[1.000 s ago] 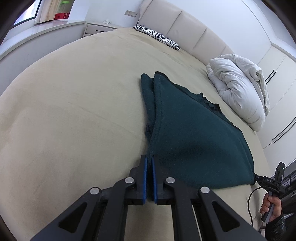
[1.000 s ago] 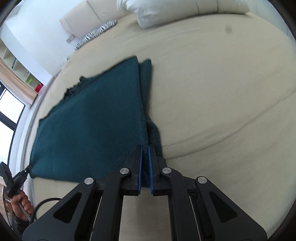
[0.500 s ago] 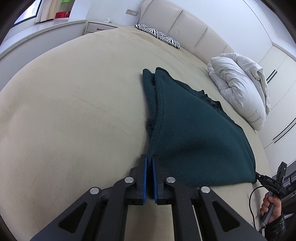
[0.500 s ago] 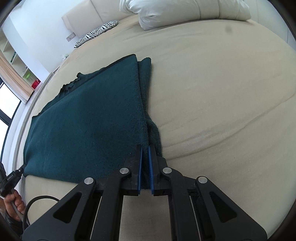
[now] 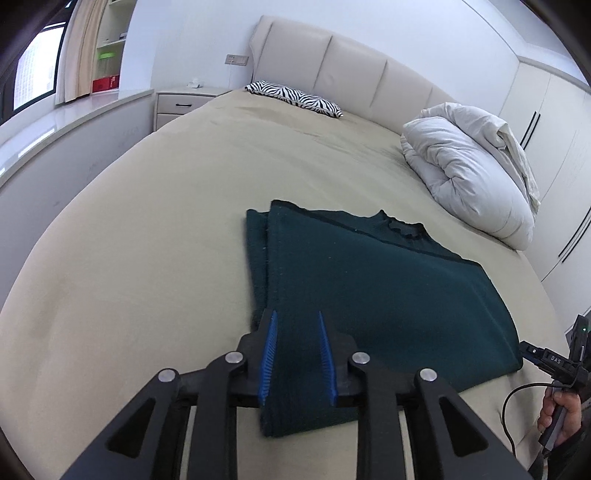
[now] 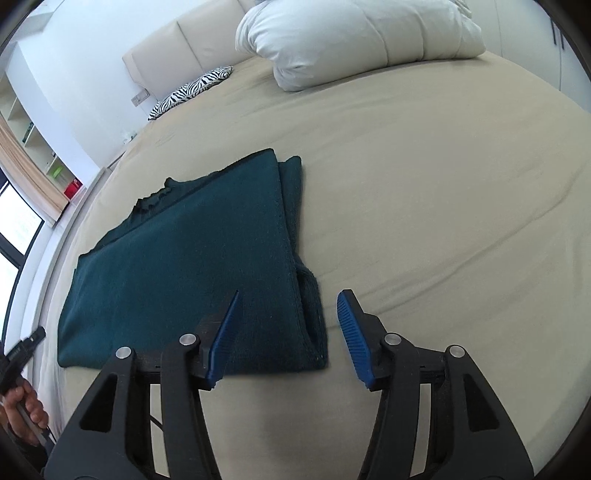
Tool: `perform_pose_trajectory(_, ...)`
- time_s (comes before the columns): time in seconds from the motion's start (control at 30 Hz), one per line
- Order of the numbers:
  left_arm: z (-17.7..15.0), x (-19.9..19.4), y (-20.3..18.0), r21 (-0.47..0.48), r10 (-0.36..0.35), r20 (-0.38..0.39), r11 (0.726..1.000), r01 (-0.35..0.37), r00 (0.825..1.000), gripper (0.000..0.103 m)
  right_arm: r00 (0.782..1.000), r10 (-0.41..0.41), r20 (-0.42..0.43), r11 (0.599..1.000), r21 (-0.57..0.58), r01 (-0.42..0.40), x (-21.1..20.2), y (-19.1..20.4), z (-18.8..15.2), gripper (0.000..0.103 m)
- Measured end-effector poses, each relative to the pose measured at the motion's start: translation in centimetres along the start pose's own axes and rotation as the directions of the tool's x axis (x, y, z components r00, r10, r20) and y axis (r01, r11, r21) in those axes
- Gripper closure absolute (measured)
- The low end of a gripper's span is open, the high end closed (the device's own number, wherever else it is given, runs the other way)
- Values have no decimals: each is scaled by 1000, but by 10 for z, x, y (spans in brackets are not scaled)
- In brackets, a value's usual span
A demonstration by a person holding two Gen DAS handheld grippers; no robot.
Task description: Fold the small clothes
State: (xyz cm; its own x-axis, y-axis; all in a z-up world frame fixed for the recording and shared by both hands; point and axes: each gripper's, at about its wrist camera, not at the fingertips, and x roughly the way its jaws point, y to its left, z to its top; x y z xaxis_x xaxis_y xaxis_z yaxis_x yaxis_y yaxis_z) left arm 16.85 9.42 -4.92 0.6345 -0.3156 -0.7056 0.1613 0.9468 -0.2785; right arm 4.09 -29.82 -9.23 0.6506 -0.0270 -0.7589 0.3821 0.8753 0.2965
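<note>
Beige bedspread (image 5: 155,258) supports the folded dark green knitted garment (image 5: 369,295), lying flat. Left gripper (image 5: 295,354) and right gripper (image 6: 288,332) have just been opening; both are released, with garment corners below the parted pads. The garment's near edge is partly hidden behind the fingers.

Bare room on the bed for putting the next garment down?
Widest free patch: the tan bedsheet between the green sweater, the window-side edge and the zebra pillow. Also free: the bare sheet on the sweater's other side, below the white duvet. Crowded: near edge, under both gripper tips.
</note>
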Motion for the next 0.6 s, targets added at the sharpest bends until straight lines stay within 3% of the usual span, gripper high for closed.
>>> perform_pose_trajectory(0.07,-2,15,-11,32,19,-24,999,-18,1000,74,1000,1,-30,1000,-10,-2,11,0,-4,58)
perform_pose_trajectory(0.1,-3,21,-12,34,18,-37,999,-17,999,74,998,9,-54,1000,-7,-9,18,-2,-7,78)
perform_pose_trajectory(0.2,-10,41,-14,42,45,-87,998,-41,995,74,997,-4,-75,1000,4,4,26,-9,-16,92)
perform_pose_trajectory(0.3,-18,50,-8,34,46,-112,999,-42,993,74,997,14,-78,1000,29,-12,24,-17,-18,97)
perform_pose_trajectory(0.6,-22,51,-4,51,43,-123,998,-37,991,74,996,10,-84,999,42,-7,16,-18,-28,99)
